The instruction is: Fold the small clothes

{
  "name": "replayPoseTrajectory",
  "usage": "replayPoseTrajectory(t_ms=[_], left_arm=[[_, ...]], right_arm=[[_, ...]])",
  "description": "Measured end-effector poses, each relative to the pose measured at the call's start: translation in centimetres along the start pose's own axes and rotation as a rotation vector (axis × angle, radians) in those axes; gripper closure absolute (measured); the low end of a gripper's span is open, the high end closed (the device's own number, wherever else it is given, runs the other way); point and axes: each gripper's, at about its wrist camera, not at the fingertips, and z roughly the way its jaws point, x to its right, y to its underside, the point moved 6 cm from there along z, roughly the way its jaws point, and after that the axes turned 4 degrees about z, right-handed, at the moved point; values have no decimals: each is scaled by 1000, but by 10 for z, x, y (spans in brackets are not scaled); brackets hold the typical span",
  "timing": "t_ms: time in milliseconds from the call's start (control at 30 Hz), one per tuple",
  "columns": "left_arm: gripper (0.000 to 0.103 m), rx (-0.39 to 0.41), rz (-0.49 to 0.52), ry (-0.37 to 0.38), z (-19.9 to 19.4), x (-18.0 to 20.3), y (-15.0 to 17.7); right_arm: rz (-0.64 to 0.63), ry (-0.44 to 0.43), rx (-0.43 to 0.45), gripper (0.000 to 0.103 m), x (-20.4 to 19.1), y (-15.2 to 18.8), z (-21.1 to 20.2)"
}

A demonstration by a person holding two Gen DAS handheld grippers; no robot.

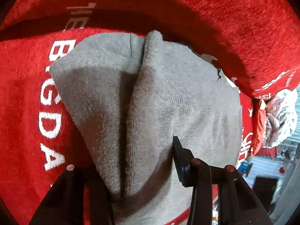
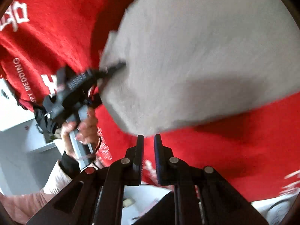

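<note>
Grey cloth (image 1: 159,103) hung bunched between our left gripper's (image 1: 131,168) jaws, which pinched it over the red cloth (image 1: 22,93), its long fold running straight ahead. Our right gripper (image 2: 149,140), nearly closed and holding nothing, sat just beneath its lower edge.

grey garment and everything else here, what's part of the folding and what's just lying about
In the job:
grey garment, clamped by the left gripper
right gripper, jaws nearly closed, holding nothing

Lying about:
red cloth with white lettering, underneath
crumpled white item at the edge
</note>
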Motion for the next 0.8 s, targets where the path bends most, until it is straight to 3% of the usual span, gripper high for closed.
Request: replayPoseTrajectory(t_ms=[33,100,167,333,567,667,800], left_arm=[[58,8,16,-27,4,8,0],[70,21,44,-72,8,17,0],[74,38,53,-71,3,18,2],[77,130,99,-78,-24,51,5],[78,204,221,-8,-49,153,1],[78,197,278,23,-32,210,-5],[78,126,383,1,23,275,-5]], right_arm=[[2,-9,50,89,1,-13,-12],[41,-20,122,91,9,-41,-23],[54,-18,147,95,12,-61,-20],[-60,171,63,102,18,-82,23],[9,32,35,103,33,-83,13],[34,-55,43,97,39,-82,-13],[56,-133,100,97,58,-87,-59]])
